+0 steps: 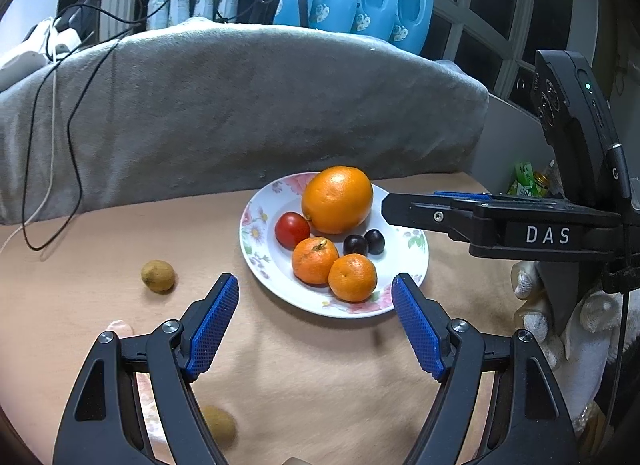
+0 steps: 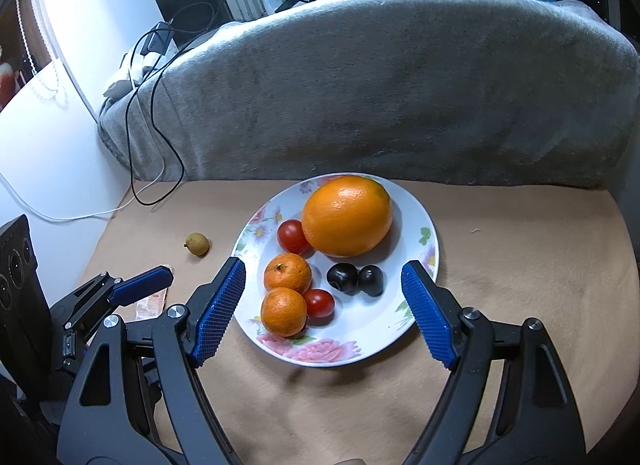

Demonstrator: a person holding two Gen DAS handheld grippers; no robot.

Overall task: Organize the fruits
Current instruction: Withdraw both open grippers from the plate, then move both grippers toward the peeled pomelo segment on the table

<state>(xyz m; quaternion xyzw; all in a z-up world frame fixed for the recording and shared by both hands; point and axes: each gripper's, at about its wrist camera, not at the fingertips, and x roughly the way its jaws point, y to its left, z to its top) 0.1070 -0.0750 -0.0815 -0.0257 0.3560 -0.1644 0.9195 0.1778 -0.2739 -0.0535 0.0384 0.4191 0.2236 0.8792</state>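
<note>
Two small brown fruits lie off the plate (image 1: 256, 261): one (image 1: 157, 275) on the bench (image 1: 120, 233) well to its left, another (image 1: 218, 425), blurred, low under my left tool (image 1: 316, 291). On the plate sit a big orange (image 1: 337, 199), two mandarins (image 1: 315, 260), a tomato (image 1: 292, 229) and two dark plums (image 1: 355, 245).

Both tools stand wide with nothing between the pads; my right tool (image 2: 324, 279) hangs over the plate's near edge.

I judge the brown fruit light, with a thin dry skin that could crack or squirt out sideways, so I would take it across its middle, pads level, closing gently. The orange looks heavy and firm and would need nearly the full spread. The plums and tomato look smooth, soft and easy to bruise.

My right view shows a second tomato (image 2: 319, 303) tucked against the near mandarin, which my left view hides. My left view alone shows the second brown fruit, and a gloved hand (image 1: 560, 329) on the right tool. What the pinkish thing (image 2: 152, 303) beside my left tool is, I cannot tell.
</note>
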